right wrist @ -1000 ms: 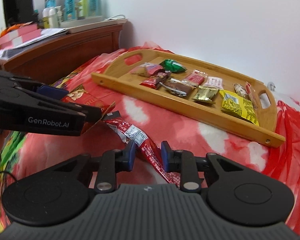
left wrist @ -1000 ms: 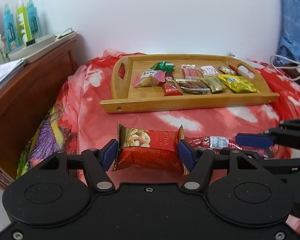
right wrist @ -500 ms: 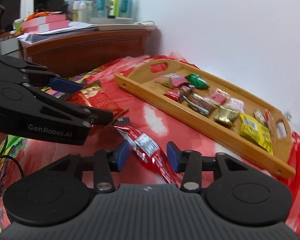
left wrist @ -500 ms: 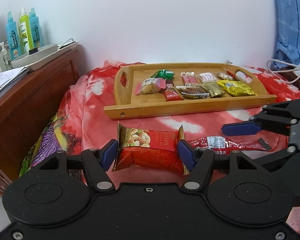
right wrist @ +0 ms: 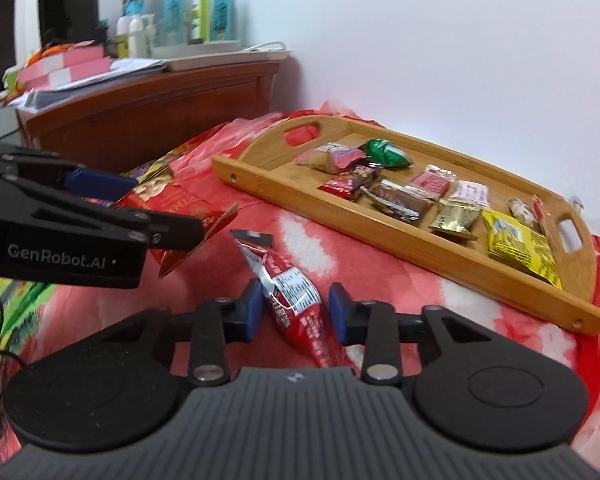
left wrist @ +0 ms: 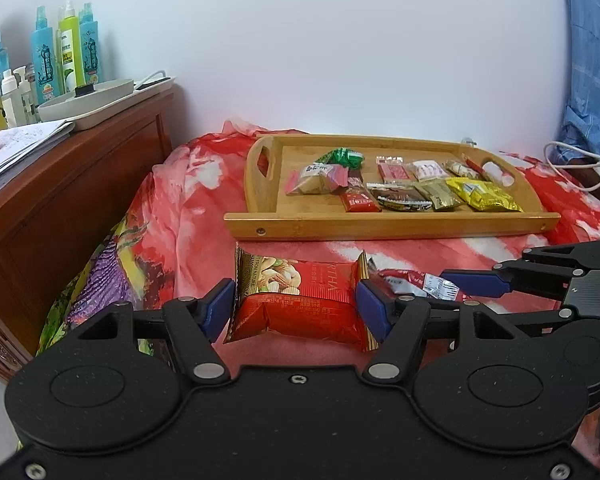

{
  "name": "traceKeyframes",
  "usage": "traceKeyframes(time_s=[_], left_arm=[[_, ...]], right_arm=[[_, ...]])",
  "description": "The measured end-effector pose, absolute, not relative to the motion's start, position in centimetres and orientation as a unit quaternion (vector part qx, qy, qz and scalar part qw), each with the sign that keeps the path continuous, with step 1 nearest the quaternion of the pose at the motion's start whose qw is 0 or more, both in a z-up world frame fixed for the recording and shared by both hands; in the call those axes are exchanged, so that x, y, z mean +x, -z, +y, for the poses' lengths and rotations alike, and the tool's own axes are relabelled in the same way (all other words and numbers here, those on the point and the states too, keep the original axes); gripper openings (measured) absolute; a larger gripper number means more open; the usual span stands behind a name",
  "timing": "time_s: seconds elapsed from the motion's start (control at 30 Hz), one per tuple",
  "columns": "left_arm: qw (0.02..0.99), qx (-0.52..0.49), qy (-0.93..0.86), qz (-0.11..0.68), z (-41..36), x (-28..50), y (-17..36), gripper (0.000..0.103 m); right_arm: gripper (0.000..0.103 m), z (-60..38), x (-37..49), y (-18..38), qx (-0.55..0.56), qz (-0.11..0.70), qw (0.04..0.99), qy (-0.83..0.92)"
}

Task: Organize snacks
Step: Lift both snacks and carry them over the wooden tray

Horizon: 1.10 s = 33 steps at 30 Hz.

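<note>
My left gripper [left wrist: 296, 306] is shut on a red and gold nut packet [left wrist: 300, 300] and holds it above the red bedspread, in front of the wooden tray [left wrist: 388, 226]. My right gripper [right wrist: 294, 310] is open around a long red snack packet [right wrist: 292, 300] that lies on the bedspread; both pads stand apart from its sides. In the right wrist view the left gripper [right wrist: 180, 224] with the nut packet [right wrist: 172, 200] is at the left. The tray [right wrist: 420, 240] holds several small snacks in a row.
A brown wooden cabinet [left wrist: 60, 192] stands at the left with bottles [left wrist: 66, 52], a white tray and papers on top. The white wall is behind the tray. A white cable [left wrist: 580, 160] and blue cloth [left wrist: 592, 60] are at the far right.
My right gripper has opened wider around the long red packet and turned left. The left gripper still grips the nut packet and has risen slightly.
</note>
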<state>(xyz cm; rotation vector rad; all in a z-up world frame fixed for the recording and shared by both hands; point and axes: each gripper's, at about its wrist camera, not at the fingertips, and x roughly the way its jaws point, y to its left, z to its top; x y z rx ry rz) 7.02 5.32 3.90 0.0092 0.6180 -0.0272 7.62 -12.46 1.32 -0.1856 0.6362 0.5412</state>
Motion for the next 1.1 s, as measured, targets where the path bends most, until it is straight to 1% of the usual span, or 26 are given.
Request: traceKeyframes(time_s=[0.4, 0.73, 1.1], left_arm=[[0.954, -0.004, 0.012, 0.298, 4.9, 6.7, -4.3, 0.064], [0.955, -0.020, 0.014, 0.294, 3.6, 7.7, -5.9, 0.062], [0.949, -0.056, -0.002, 0.310, 2.6, 11.4, -8.4, 0.062]], right_arm=[[0.036, -13.1, 7.4, -2.6, -0.057, 0.301, 0.921, -0.241], [0.036, -14.8, 8.2, -4.1, -0.016, 0.299, 0.931, -0.210], [0.036, -17.1, 10.5, -6.6, 0.014, 0.290, 0.940, -0.182]])
